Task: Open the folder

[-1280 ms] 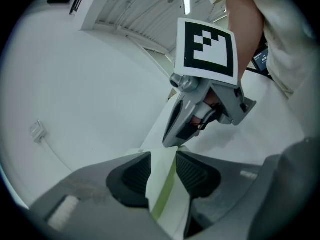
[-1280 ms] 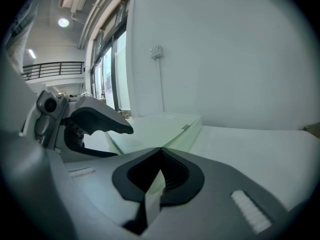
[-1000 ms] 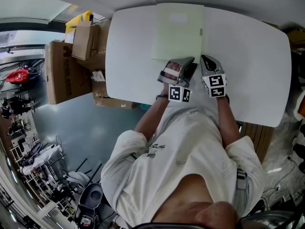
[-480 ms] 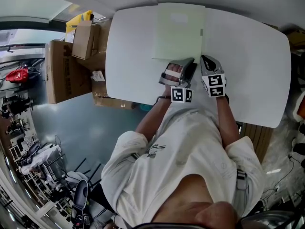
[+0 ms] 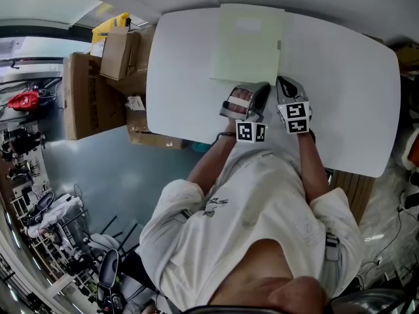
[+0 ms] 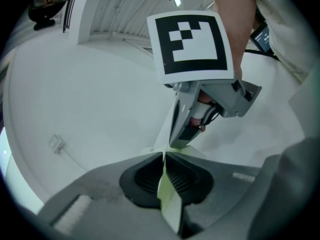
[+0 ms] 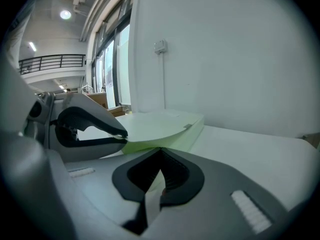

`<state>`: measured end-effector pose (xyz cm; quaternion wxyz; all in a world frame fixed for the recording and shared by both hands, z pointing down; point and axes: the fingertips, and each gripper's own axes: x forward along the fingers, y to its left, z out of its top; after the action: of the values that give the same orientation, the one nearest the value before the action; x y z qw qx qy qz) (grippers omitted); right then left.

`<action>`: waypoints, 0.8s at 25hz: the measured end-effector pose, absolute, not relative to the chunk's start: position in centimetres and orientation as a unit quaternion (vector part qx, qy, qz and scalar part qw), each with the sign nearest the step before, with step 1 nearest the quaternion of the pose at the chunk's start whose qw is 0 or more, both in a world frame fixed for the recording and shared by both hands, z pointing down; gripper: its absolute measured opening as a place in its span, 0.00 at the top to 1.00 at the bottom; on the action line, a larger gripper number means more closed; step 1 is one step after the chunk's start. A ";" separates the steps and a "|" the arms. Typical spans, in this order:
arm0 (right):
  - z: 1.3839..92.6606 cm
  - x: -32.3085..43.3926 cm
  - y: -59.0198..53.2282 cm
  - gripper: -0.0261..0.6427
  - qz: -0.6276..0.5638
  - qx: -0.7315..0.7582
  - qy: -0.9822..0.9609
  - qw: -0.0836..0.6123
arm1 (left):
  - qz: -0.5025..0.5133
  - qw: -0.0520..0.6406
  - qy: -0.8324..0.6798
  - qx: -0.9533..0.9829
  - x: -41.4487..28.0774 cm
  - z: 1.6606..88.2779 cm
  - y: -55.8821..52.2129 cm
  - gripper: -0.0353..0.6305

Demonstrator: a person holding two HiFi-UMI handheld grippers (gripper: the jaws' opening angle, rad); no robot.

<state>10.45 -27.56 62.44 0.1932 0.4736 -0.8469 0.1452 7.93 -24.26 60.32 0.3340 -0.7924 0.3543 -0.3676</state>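
one pale green folder (image 5: 247, 41) lies on table (image 5: 340, 77)

From head height we are looking steeply down over the whole table (image 5: 340, 77). Both gripper views are skimming its near edge, close-up, sharing the folder (image 5: 249, 44).

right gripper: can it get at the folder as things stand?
Likely yes. The folder lies just ahead of the right gripper, jaws shut, nothing between; the left gripper, jaws just closed on the cover, sits beside it.
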 end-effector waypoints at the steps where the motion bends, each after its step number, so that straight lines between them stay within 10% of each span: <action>1: 62.5 10.4 -27.6 0.96 0.145 0.473 -0.847 0.195 | -0.366 0.334 0.356 -0.793 7.9 60.1 -24.3 0.92; 20: 61.5 10.5 -27.3 0.96 0.142 0.466 -0.845 0.220 | -0.305 0.291 0.448 -0.788 5.8 54.2 -25.7 0.94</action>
<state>10.51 -27.31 61.55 0.2197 0.4658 -0.8453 0.1425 5.77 -25.73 54.16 0.2907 -0.7883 0.4482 -0.3052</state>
